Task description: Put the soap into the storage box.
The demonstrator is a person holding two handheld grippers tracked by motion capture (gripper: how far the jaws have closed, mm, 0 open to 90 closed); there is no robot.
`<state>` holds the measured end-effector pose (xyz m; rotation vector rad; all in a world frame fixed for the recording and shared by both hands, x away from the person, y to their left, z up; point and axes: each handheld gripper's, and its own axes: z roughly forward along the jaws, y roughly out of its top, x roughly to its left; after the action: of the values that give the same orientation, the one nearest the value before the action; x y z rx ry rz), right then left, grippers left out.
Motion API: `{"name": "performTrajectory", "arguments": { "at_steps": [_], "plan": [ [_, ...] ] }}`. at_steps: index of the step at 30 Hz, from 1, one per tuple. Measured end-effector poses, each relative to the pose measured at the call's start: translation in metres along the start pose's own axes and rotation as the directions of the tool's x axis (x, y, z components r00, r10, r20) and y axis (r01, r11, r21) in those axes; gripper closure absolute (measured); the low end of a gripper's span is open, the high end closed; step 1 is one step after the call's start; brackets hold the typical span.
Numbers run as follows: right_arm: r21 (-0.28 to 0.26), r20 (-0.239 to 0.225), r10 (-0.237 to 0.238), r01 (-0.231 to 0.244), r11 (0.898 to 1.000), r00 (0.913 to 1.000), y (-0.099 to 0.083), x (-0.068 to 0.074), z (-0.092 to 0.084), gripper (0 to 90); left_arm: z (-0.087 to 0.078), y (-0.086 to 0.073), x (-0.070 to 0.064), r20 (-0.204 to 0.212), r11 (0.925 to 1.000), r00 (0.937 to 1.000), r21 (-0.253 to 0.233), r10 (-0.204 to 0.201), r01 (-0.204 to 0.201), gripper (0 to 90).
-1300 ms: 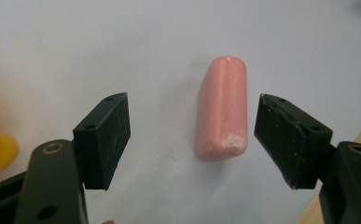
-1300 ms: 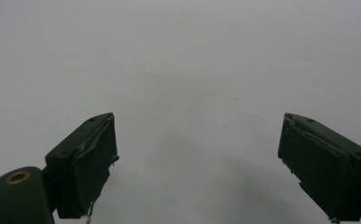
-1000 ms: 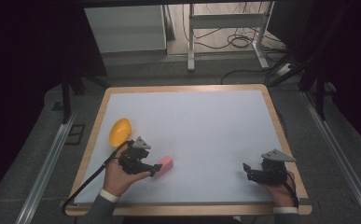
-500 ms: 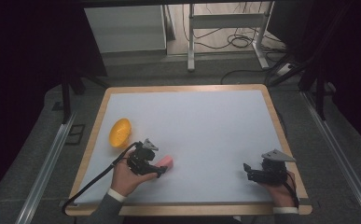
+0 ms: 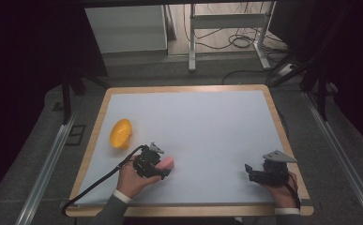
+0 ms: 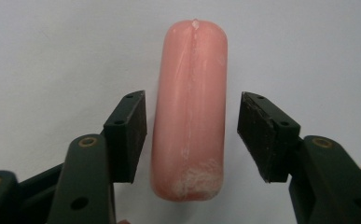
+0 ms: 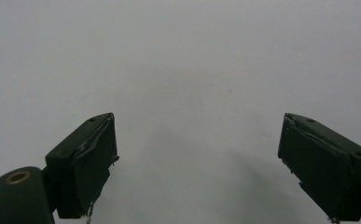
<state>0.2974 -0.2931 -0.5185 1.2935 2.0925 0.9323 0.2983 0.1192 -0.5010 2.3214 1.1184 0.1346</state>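
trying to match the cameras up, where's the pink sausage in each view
High view: the pink sausage lies low and left of centre, at the tip of the left gripper.
Left gripper view: it stands centre frame between the two jaws, which have just been closing and have not yet touched it.
Right gripper view: not in it.
Shared landmark: the white table surface under everything.

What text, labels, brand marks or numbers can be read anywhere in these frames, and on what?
None: no readable text on the pink sausage, the yellow bowl, the white table top, the left gripper or the right gripper.
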Motion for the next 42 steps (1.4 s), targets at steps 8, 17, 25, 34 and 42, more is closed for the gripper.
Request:
{"name": "performTrajectory", "arguments": {
  "at_steps": [8,17,25,34,42],
  "plan": [
    [-0.003,0.006,0.001,0.0,1.0,1.0,0.0,0.0,-0.001,11.3,0.004,-0.001,-0.001,-0.015,1.0,0.9999,0.009,-0.004,0.004,51.2],
    [-0.002,0.007,-0.001,0.001,1.0,1.0,0.0,0.0,-0.001,11.3,0.008,-0.002,-0.002,-0.041,1.0,0.9991,0.004,-0.006,0.007,59.1],
    [-0.005,0.009,-0.002,0.002,1.0,1.0,0.0,0.0,-0.001,11.3,0.006,-0.002,0.0,-0.038,1.0,0.9993,-0.003,-0.002,0.002,59.8],
    [-0.003,0.016,0.001,-0.001,1.0,0.9999,0.0,-0.001,-0.002,11.4,-0.011,-0.001,0.008,-0.04,0.9991,0.9991,-0.042,-0.014,0.012,59.9],
    [0.0,0.019,-0.001,0.001,1.0,0.9998,0.0,-0.001,-0.001,11.4,-0.025,-0.005,0.019,-0.046,0.9962,0.9981,-0.079,-0.042,0.039,60.0]
  ]
}}
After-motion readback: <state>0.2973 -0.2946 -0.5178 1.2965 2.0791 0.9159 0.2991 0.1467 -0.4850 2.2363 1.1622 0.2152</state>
